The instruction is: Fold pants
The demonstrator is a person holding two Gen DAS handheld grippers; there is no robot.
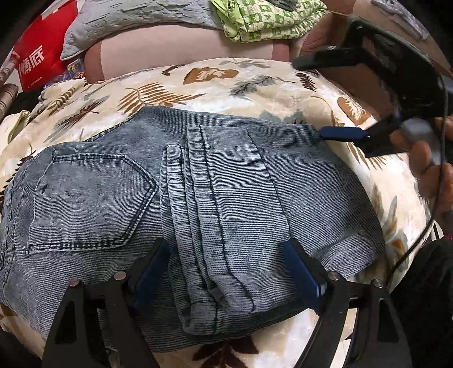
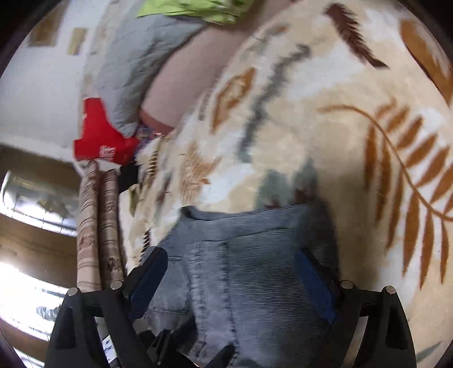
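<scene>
Left wrist – ribbed denim pants (image 1: 198, 198) folded, plush leaf-print blanket (image 1: 215, 85) beneath

Faded blue-grey ribbed pants (image 1: 198, 184), cream blanket (image 1: 220, 85) w/ brown & grey leaf print

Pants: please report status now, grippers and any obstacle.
Left gripper open over pants. Right gripper open at far edge. Pants folded, flat on blanket. No obstacle on them.

Home bedroom, leaf-print blanket (image 1: 226, 82), quilt (image 1: 136, 22)
</scene>
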